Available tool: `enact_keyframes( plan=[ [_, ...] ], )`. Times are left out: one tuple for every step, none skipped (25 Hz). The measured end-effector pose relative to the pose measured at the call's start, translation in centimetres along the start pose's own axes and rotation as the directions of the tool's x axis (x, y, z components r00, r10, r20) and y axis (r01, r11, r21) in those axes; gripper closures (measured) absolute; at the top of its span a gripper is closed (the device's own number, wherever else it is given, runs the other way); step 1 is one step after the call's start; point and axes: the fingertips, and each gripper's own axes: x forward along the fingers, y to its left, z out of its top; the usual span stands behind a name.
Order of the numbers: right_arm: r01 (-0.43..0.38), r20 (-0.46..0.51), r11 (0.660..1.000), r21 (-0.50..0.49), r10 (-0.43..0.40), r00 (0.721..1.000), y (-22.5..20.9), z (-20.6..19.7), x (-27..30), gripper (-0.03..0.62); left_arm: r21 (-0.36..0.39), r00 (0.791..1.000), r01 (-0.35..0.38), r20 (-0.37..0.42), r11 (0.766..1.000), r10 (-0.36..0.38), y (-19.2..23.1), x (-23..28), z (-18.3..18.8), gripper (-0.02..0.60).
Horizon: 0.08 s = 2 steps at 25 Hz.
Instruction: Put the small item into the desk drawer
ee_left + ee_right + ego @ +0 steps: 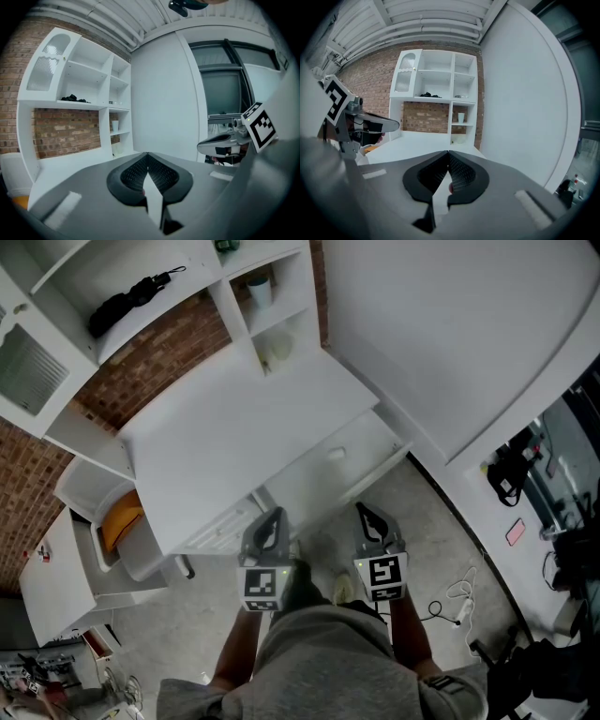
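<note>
Here, left claw and right claw hover abreast before the desk, both pinched together.

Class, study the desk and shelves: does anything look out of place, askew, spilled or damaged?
Nothing stands out. The white desk shows no spill or damage, the cup stands upright on its shelf, and the black bundle lies flat on a higher shelf.

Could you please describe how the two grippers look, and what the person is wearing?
Both the left gripper and the right gripper have a grey body and black, pointed jaws, ribbed on the inside. Each carries a cube with black-and-white square markers. No cables show on them. The person wears grey clothes.
</note>
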Motion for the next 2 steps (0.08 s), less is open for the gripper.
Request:
enact_keyframes(
  plan=[
    [0.0, -0.001, 1.0, 0.0, 0.0, 1.0, 0.06, -0.03, 0.05, 0.591, 0.0, 1.0, 0.0, -0.001, 1.0, 0.0, 0.07, 0.01, -0.01, 0.569],
    [0.0, -0.002, 1.0, 0.0, 0.0, 1.0, 0.12, -0.07, 0.1, 0.591, 0.0, 1.0, 0.0, -0.002, 1.0, 0.0, 0.15, 0.03, -0.02, 0.569]
  ],
)
